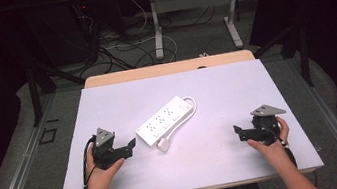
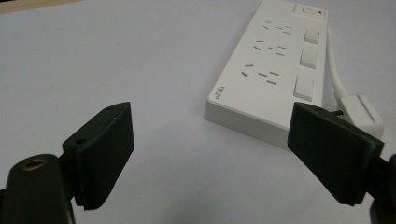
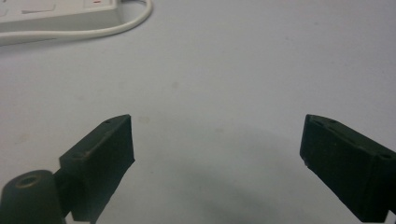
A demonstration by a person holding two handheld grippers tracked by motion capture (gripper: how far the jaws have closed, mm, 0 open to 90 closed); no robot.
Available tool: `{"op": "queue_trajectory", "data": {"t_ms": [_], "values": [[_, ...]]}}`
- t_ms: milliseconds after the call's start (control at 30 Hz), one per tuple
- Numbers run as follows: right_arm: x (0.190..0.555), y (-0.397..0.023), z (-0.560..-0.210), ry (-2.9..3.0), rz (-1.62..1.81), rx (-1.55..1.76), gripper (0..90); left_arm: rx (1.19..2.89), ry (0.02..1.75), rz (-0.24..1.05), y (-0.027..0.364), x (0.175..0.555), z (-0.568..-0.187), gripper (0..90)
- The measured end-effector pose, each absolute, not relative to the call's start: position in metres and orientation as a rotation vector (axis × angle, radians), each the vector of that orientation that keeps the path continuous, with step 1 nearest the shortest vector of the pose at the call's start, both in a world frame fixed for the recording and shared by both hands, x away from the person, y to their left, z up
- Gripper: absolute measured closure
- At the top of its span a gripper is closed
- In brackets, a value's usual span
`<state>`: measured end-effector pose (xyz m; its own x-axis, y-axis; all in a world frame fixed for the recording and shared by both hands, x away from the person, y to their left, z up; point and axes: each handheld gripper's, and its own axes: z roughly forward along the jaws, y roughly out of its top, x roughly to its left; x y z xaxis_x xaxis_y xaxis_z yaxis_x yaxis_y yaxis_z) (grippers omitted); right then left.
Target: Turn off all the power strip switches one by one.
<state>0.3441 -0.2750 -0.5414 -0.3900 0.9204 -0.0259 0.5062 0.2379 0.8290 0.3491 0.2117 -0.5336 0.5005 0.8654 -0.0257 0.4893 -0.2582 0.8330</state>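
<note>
While both hands rested low on the table (image 1: 119,182), nothing had yet been touched. The power strip (image 1: 164,120) lay near the middle of the white surface, slanted, its far end at about one o'clock and its near end at seven. Its cord (image 1: 190,113) looped round the far end and ran back along the strip's right side to the plug (image 1: 163,145), which sat loose on the table at the near end, about five o'clock from the strip's centre, not pushed into any socket.

And the left gripper (image 1: 131,147) sat at nine o'clock from the strip, just short of it, jaws pointing towards it. Its own view showed the jaws spread wide with bare table between them, the strip (image 2: 271,74) ahead at one o'clock and the plug (image 2: 362,112) peeking past the right-hand jaw. Nothing held there.

Over at three o'clock, well apart from the strip, the right gripper (image 1: 238,133) waited too. Its jaws also stood wide and empty, with the strip's end (image 3: 60,16) and cord (image 3: 121,25) far off at eleven o'clock.

So, by my reading, the work was at its very start: no grip taken, plug free, all sockets vacant. Reaching, grasping the plug or the strip, and whatever follows all seemed left to do.
</note>
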Motion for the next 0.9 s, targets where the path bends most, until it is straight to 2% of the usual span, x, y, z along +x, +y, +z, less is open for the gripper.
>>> {"op": "queue_trajectory", "data": {"t_ms": [100, 233, 500, 600, 900], "values": [[0.346, -0.263, -0.537, 2.008, 1.046, 1.279, 15.9, 1.907, 1.110, 0.568, 0.212, 0.347, -0.533, 15.6], [0.350, -0.249, -0.532, 2.060, 1.033, 1.217, 26.2, 1.920, 1.125, 0.548, 0.213, 0.345, -0.532, 15.6], [0.369, -0.215, -0.528, 2.168, 1.007, 1.171, 35.5, 1.894, 1.138, 0.552, 0.220, 0.343, -0.533, 15.3], [0.380, -0.202, -0.528, 2.201, 1.015, 1.200, 40.6, 1.877, 1.152, 0.540, 0.223, 0.342, -0.533, 12.5], [0.404, -0.166, -0.521, 2.227, 0.989, 1.108, 45.1, 1.840, 1.177, 0.534, 0.226, 0.342, -0.534, 4.0]]}}
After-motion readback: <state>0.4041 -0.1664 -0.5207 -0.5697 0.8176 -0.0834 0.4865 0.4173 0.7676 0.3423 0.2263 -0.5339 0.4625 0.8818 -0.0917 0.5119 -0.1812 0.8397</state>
